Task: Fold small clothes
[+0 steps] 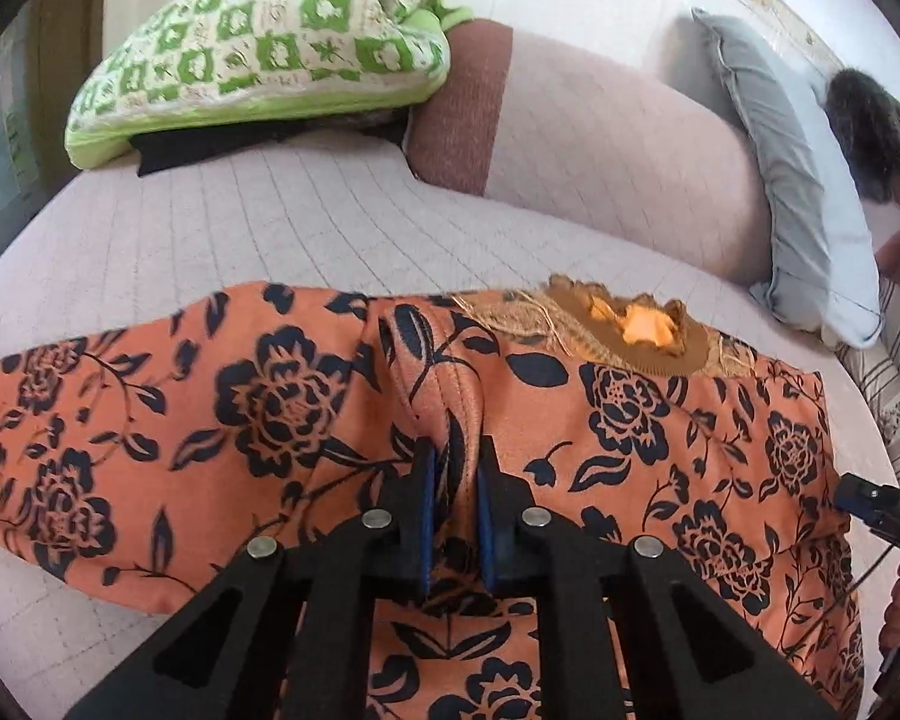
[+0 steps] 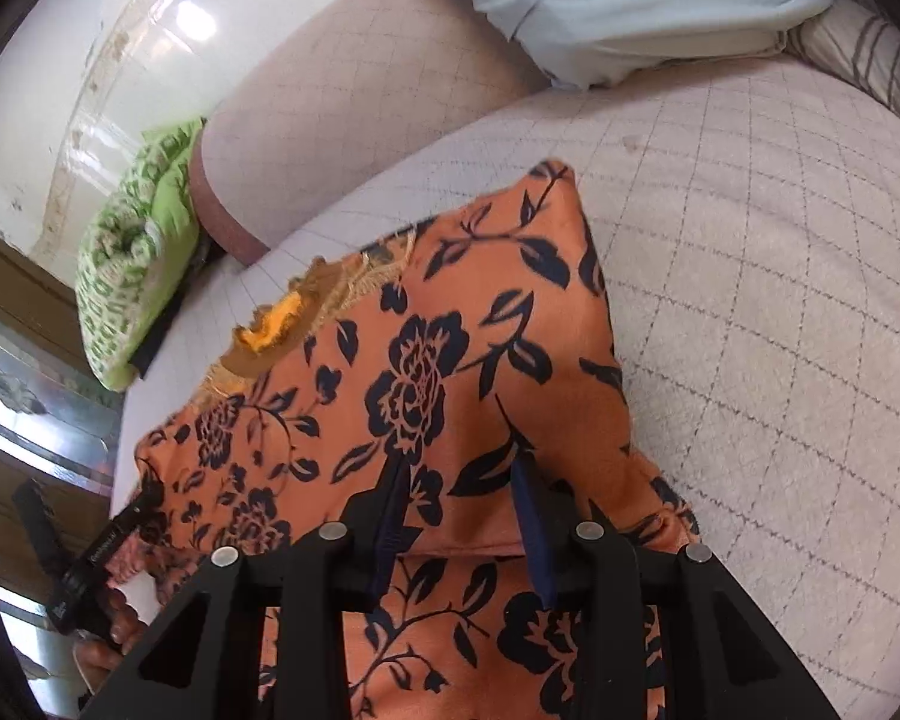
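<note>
A pale quilted bed [image 1: 222, 228] carries the orange floral garment [image 1: 150, 396], spread near its front edge with the long axis running left to right and the embroidered neckline [image 1: 636, 330] on the far side. Both grippers sit directly over it, reaching away from the person. The left gripper [image 1: 455, 468] is pinched tight on a raised ridge of cloth near the middle; the right gripper [image 2: 459, 480] is clamped on the garment's right-hand fold, jaws partly apart around the bunched fabric. Small lettering on the neighbouring gripper's body is too blurred to read.
</note>
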`<state>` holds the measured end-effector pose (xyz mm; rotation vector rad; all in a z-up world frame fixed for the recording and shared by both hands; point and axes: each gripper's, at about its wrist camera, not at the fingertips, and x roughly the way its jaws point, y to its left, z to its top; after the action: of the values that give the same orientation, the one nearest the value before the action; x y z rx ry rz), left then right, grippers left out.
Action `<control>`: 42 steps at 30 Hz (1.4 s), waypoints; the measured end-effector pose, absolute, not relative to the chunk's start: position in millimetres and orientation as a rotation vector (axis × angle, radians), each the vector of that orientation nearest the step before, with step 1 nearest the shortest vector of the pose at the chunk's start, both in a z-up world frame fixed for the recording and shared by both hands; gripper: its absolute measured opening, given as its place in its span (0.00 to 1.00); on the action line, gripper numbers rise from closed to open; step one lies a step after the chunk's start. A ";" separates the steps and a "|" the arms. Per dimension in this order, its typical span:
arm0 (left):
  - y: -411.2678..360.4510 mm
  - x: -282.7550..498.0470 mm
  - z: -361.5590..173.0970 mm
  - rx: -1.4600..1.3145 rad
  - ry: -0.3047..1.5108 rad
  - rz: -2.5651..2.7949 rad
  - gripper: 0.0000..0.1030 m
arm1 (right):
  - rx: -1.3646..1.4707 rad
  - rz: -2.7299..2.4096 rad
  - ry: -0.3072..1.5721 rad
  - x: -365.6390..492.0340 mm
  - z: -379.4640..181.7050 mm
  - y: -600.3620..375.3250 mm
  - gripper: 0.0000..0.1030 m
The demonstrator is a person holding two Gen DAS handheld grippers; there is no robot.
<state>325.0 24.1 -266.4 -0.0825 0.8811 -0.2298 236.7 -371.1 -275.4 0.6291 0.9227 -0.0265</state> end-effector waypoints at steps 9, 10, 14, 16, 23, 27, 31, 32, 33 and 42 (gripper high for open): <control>22.2 341.5 -296.1 0.019 1.005 -0.082 0.21 | 0.608 0.003 0.953 253.3 -299.4 -361.4 0.58; 24.3 341.3 -291.9 0.005 0.999 -0.075 0.23 | 0.601 0.000 0.922 251.2 -296.9 -361.1 0.58; 52.2 334.0 -263.2 -0.081 0.895 0.005 0.71 | 0.620 0.041 0.849 243.4 -272.3 -360.8 0.58; 72.3 331.5 -254.7 -0.117 0.869 0.070 0.72 | 0.579 0.032 0.847 243.2 -269.8 -357.7 0.58; 172.6 317.9 -261.4 -0.317 0.948 0.309 0.72 | 0.544 0.009 0.999 252.0 -285.2 -347.2 0.58; 241.4 297.6 -267.6 -0.467 0.940 0.450 0.73 | 0.510 -0.001 0.999 246.7 -287.2 -336.4 0.58; 313.2 277.9 -280.5 -0.717 0.926 0.490 0.73 | 0.421 -0.032 0.998 244.4 -288.6 -326.2 0.58; 331.9 272.3 -285.1 -0.784 0.923 0.493 0.73 | 0.398 -0.042 0.996 244.1 -288.2 -322.5 0.59; 348.0 266.5 -290.1 -0.848 0.910 0.488 0.73 | 0.384 -0.047 0.995 243.7 -287.8 -320.3 0.59; 425.9 251.7 -304.3 -1.107 0.713 0.374 0.72 | 0.375 -0.060 0.988 246.9 -287.6 -316.8 0.59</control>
<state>251.7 425.9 -304.3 -1.1071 0.7128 0.3742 246.9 -316.8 -287.6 0.3752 0.9884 -0.0600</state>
